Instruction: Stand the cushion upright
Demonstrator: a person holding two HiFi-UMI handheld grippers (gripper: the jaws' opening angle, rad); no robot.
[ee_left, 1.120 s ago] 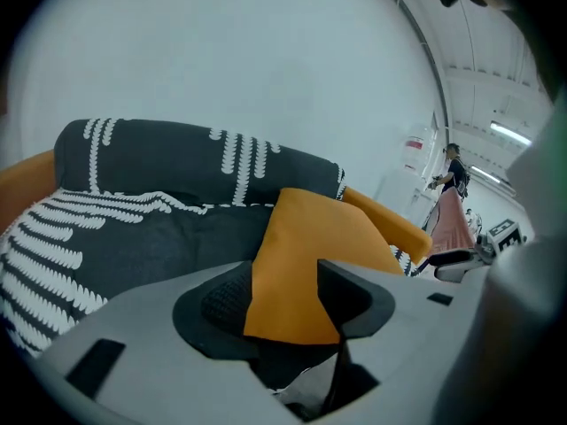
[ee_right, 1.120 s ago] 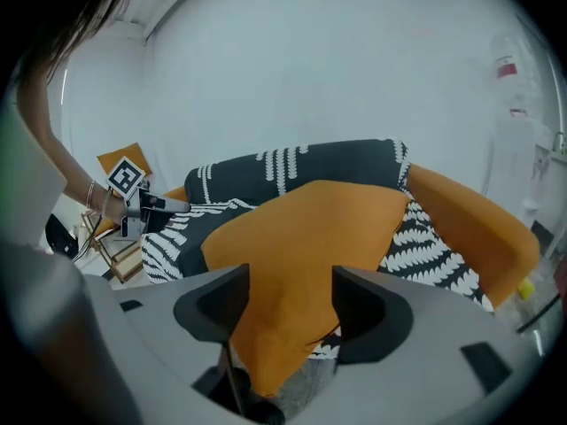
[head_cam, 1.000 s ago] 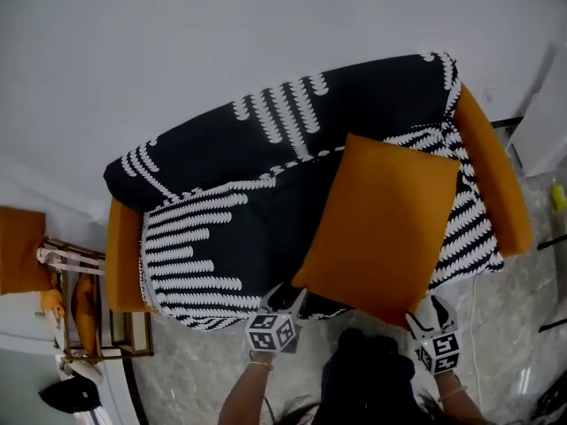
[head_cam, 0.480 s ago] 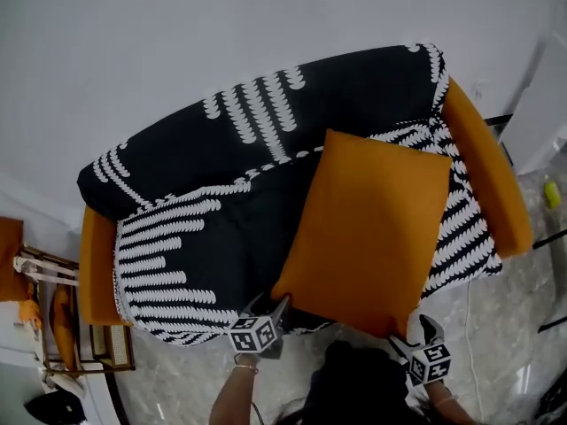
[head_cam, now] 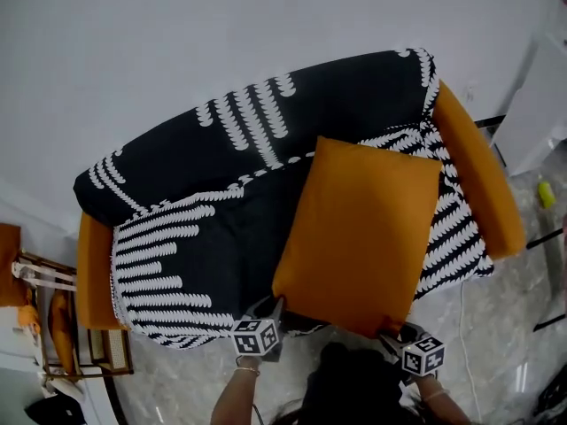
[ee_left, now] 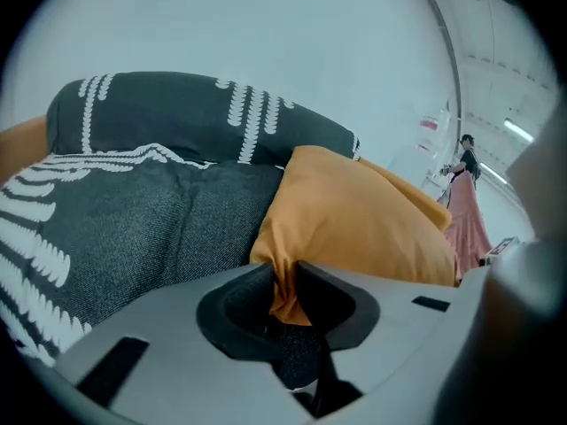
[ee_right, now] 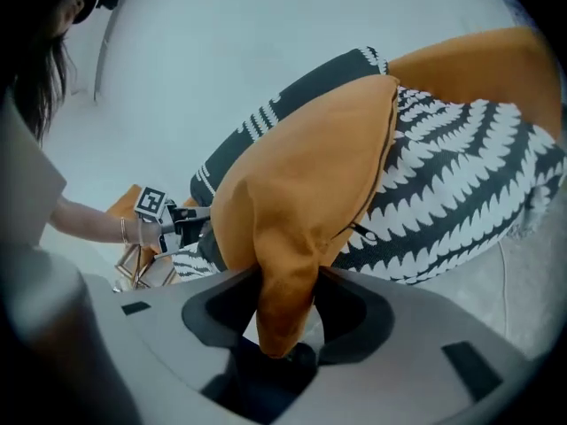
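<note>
My L fingers (ee_left: 283, 286) & R fingers (ee_right: 285, 304) closing, cushion (head_cam: 359, 233) corner between each pair. Risk: thin pinch slips on lift.

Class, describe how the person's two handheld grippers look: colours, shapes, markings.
The left gripper and right gripper match: grey plastic bodies, black fingers, a white cube printed with black square markers. A thin bracelet circles the left wrist.

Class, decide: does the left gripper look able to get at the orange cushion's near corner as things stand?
Probably yes: nothing blocks the left gripper, whose jaws are closing with a corner of the cushion already between them.
</note>
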